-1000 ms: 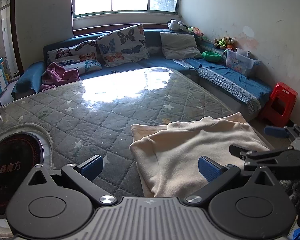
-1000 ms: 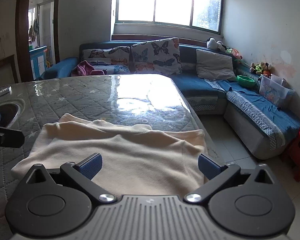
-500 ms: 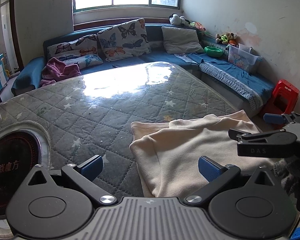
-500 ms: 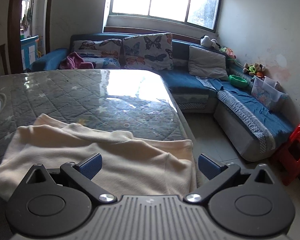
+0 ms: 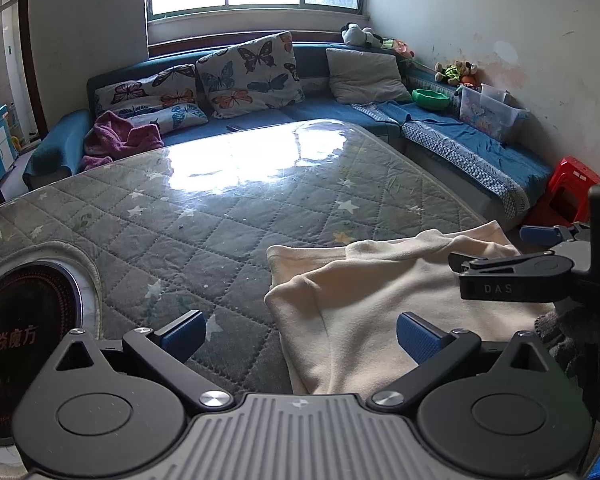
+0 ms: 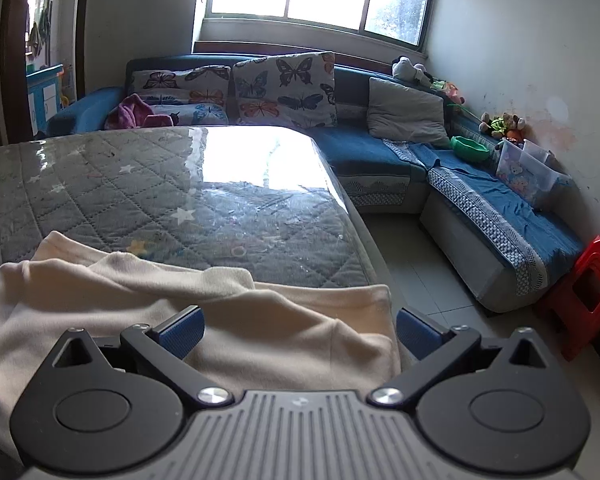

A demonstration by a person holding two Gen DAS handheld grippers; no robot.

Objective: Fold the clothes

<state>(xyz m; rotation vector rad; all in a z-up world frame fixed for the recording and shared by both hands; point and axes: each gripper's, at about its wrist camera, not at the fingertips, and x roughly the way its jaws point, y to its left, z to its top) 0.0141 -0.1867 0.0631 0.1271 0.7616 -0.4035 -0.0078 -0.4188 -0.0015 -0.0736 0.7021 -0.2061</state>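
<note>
Bare quilted table point(image 5: 228, 216) beyond cream garment point(image 5: 364, 312).

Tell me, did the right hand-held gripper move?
Yes. The right hand-held gripper rose and slid farther along the cloth, toward the red stool.

Left gripper point(image 5: 300, 330): black arms, 2 blue ribbed pads point(image 5: 418, 336), silver screws, grey ridged body
</note>
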